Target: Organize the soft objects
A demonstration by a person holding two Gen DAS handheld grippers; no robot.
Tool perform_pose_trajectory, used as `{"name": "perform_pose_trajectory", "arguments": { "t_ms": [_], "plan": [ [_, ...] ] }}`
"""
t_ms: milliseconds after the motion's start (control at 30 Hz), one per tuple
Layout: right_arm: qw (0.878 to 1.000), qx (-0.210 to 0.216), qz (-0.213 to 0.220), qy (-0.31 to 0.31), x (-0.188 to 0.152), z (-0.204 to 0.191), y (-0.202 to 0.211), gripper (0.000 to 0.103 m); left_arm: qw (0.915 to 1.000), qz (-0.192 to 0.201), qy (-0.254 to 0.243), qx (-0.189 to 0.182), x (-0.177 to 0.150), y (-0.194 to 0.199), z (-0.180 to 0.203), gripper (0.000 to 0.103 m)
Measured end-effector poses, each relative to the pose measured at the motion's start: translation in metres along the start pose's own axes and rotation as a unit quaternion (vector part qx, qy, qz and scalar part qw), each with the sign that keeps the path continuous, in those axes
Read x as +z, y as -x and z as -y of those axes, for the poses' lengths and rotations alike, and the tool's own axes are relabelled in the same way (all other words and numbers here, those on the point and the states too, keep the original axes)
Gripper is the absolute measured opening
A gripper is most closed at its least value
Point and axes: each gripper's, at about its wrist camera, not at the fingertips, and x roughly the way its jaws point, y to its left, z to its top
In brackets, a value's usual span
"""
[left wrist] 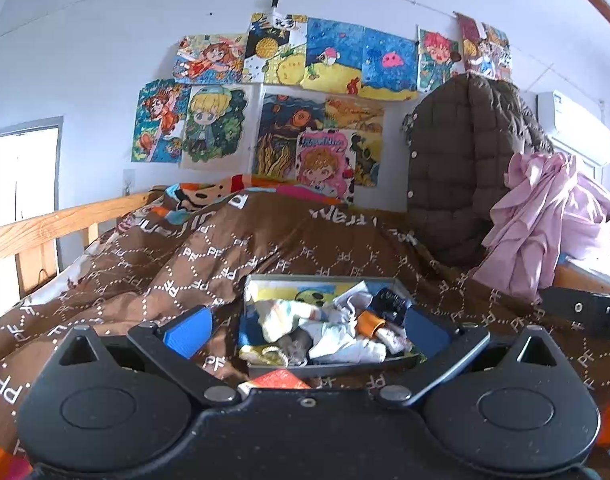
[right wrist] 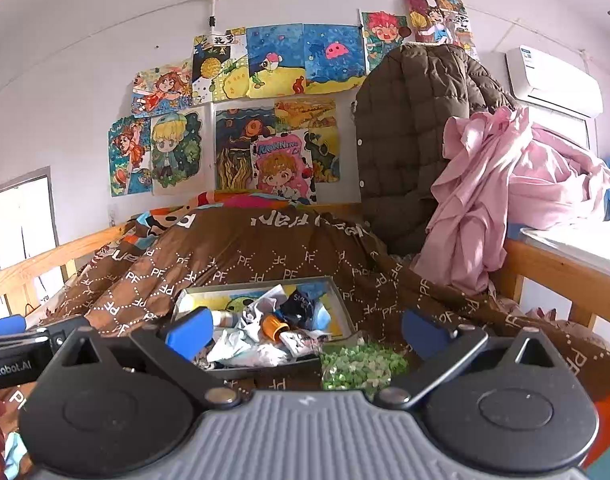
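Both grippers, left (left wrist: 305, 330) and right (right wrist: 305, 330), gape wide, empty; lower yours squarely over tray (left wrist: 329, 367), pinch one soft piece

Tray (left wrist: 325, 367) near rim partly behind left gripper (left wrist: 305, 328) body. Red-orange packet (left wrist: 279, 379) – lower part hidden. Green-flecked bag (right wrist: 359, 368) – lower edge behind right gripper (right wrist: 305, 330). Tray contents too jumbled to identify.

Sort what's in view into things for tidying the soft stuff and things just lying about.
For the job: tray of crumpled cloths; green bag beside it; left tongs and right tongs, both open.

Lying about: brown quilt, padded jacket, pink cloth, wall drawings, air conditioner.
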Motion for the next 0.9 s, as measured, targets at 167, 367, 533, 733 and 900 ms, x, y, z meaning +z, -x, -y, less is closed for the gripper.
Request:
{"name": "perform_pose_trajectory", "arguments": {
  "t_ms": [167,367,533,733,900],
  "plan": [
    [1.000,0.005,-0.016,-0.002,-0.006,0.002,0.001,0.103,0.9996,-0.027,0.006,0.011,-0.006,-0.002,-0.003,0.102],
    [1.000,0.003,-0.029,0.001,-0.012,0.000,0.002,0.103,0.9984,-0.050,-0.006,0.024,-0.012,-0.003,-0.001,0.102],
    [0.999,0.000,-0.041,0.001,-0.015,-0.002,0.000,0.103,0.9972,-0.065,-0.011,0.035,-0.016,-0.003,-0.001,0.102],
    [0.998,-0.004,-0.066,0.002,-0.022,-0.003,-0.007,0.103,0.9941,-0.098,-0.007,0.045,-0.021,-0.009,-0.001,0.102],
    [0.996,-0.010,-0.089,0.010,-0.028,-0.006,-0.014,0.103,0.9899,-0.132,-0.005,0.050,-0.028,-0.017,-0.002,0.102]
  ]
}}
